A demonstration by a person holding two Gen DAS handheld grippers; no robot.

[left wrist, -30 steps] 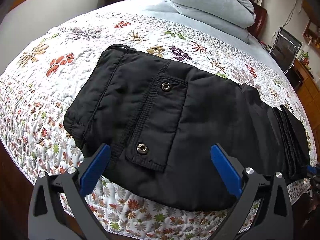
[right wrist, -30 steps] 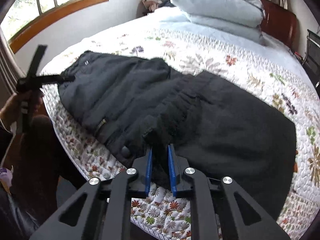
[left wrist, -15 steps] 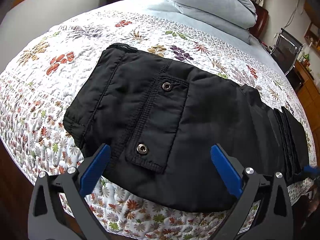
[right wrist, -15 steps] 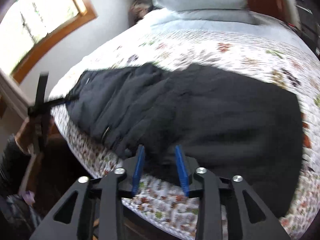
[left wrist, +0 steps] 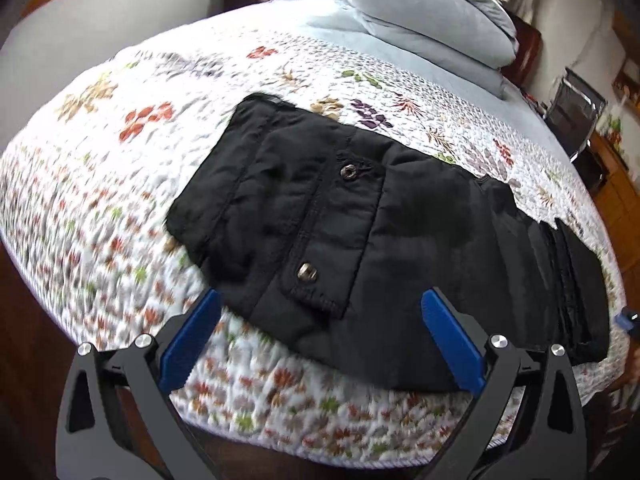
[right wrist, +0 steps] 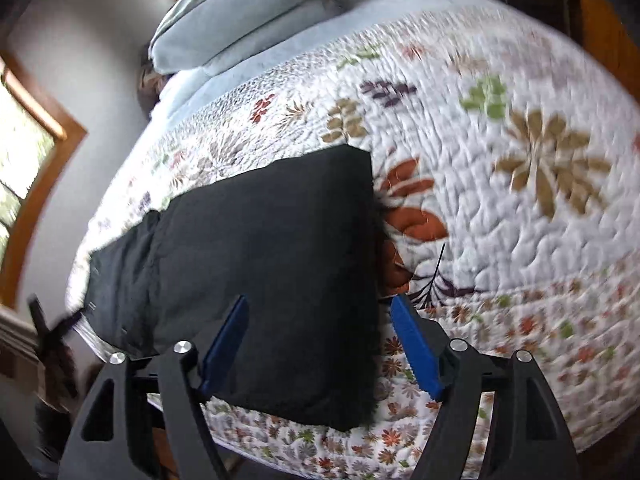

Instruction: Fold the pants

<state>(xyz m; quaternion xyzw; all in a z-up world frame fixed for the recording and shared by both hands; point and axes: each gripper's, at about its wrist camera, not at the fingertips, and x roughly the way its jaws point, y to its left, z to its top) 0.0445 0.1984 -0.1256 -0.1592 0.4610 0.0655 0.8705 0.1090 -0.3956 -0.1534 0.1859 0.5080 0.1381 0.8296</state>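
Note:
Black pants (left wrist: 400,232) lie folded flat on the floral quilt, near the bed's front edge. A flap pocket with two metal snaps (left wrist: 308,272) faces up. My left gripper (left wrist: 320,328) is open and empty, just in front of the pants' near edge. In the right wrist view the pants (right wrist: 260,256) end in a straight folded edge. My right gripper (right wrist: 320,328) is open and empty, its fingers straddling that folded end's near corner. The left gripper (right wrist: 52,328) shows far left there, blurred.
The quilt (left wrist: 120,160) covers the bed. Grey-blue pillows (left wrist: 432,20) are stacked at the head. A black chair (left wrist: 576,112) and wooden furniture stand to the right of the bed. A wood-framed window (right wrist: 36,160) is on the left wall.
My right gripper opened and let go of the pants fabric, then swung right toward the folded end. The left gripper pulled back slightly and stayed open.

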